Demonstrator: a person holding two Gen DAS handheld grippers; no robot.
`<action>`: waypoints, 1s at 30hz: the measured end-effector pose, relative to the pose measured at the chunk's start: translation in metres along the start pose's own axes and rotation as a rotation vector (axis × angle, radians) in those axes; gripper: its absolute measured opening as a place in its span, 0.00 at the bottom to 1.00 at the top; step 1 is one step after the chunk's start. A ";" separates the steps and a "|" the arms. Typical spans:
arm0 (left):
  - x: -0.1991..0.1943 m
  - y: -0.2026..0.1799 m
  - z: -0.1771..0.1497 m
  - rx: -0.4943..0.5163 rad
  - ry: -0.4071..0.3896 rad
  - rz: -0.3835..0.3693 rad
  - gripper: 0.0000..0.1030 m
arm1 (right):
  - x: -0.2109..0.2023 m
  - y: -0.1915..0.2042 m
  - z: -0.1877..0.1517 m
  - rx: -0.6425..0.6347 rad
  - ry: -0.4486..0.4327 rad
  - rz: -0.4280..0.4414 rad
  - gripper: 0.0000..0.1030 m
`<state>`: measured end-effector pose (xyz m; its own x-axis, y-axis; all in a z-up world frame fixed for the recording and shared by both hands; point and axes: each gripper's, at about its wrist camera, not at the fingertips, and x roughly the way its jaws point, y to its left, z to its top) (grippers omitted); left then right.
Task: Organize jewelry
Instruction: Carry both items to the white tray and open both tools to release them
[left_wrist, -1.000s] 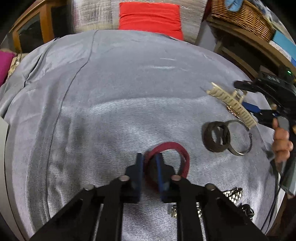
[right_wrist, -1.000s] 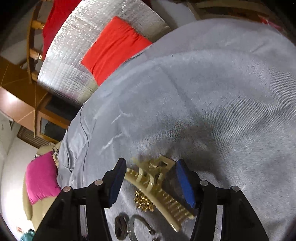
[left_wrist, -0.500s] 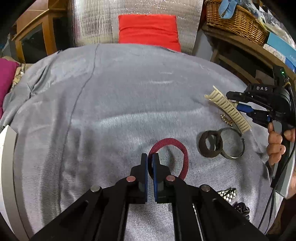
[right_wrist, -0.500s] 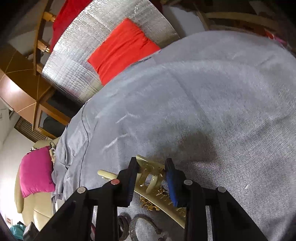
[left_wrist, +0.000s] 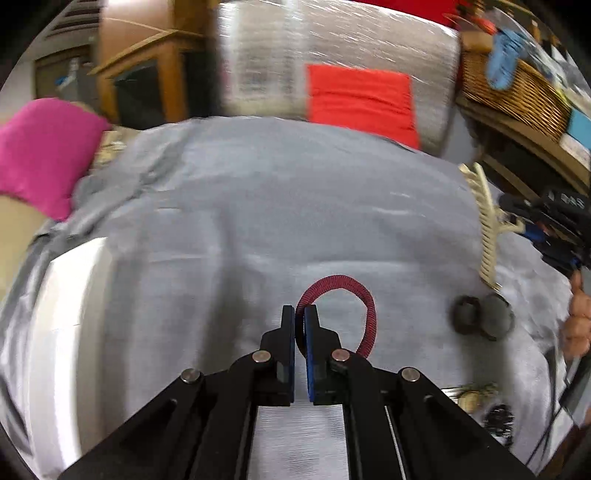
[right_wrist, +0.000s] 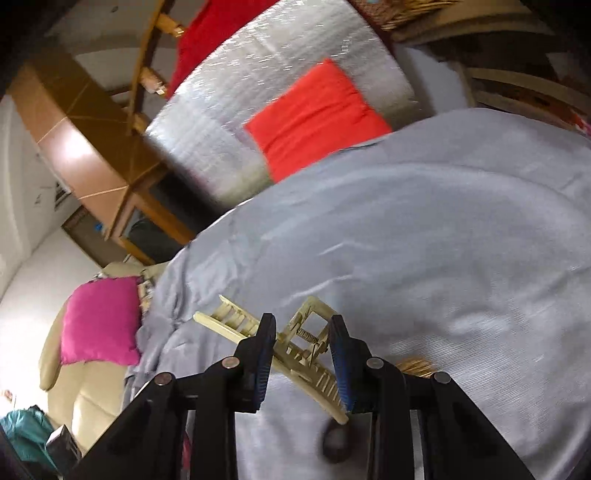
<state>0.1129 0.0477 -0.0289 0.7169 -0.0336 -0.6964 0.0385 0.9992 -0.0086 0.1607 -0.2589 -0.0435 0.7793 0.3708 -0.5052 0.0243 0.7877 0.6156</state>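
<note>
My left gripper (left_wrist: 300, 314) is shut on a dark red braided bracelet (left_wrist: 364, 295) and holds it above the grey cloth (left_wrist: 258, 221). My right gripper (right_wrist: 303, 326) is shut on a cream hair claw clip (right_wrist: 295, 343) and holds it above the cloth; the clip also shows in the left wrist view (left_wrist: 485, 229), held by the right gripper (left_wrist: 532, 225). A dark ring-shaped band (left_wrist: 467, 315) and a metal bangle (left_wrist: 496, 321) lie on the cloth to the right. A white tray edge (left_wrist: 62, 314) is at the left.
A metal watch strap and small dark pieces (left_wrist: 480, 398) lie at the lower right. A gold trinket (right_wrist: 415, 365) lies under the clip. A pink cushion (left_wrist: 40, 147), a red cushion (left_wrist: 360, 103) and a wicker basket (left_wrist: 517, 88) surround the table.
Both grippers closed on their items and lifted them: the left took the red bracelet, the right took the claw clip. The left view has swung left, showing the white tray.
</note>
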 end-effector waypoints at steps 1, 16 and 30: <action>-0.007 0.012 0.000 -0.024 -0.016 0.025 0.05 | 0.000 0.009 -0.005 -0.008 0.003 0.015 0.31; -0.061 0.193 -0.014 -0.322 -0.094 0.320 0.05 | 0.063 0.222 -0.078 -0.103 0.185 0.326 0.30; -0.022 0.273 -0.037 -0.532 0.026 0.371 0.05 | 0.190 0.361 -0.152 -0.146 0.370 0.379 0.31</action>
<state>0.0821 0.3221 -0.0425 0.5990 0.3100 -0.7384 -0.5637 0.8181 -0.1139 0.2218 0.1708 -0.0093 0.4438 0.7692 -0.4597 -0.3233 0.6159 0.7185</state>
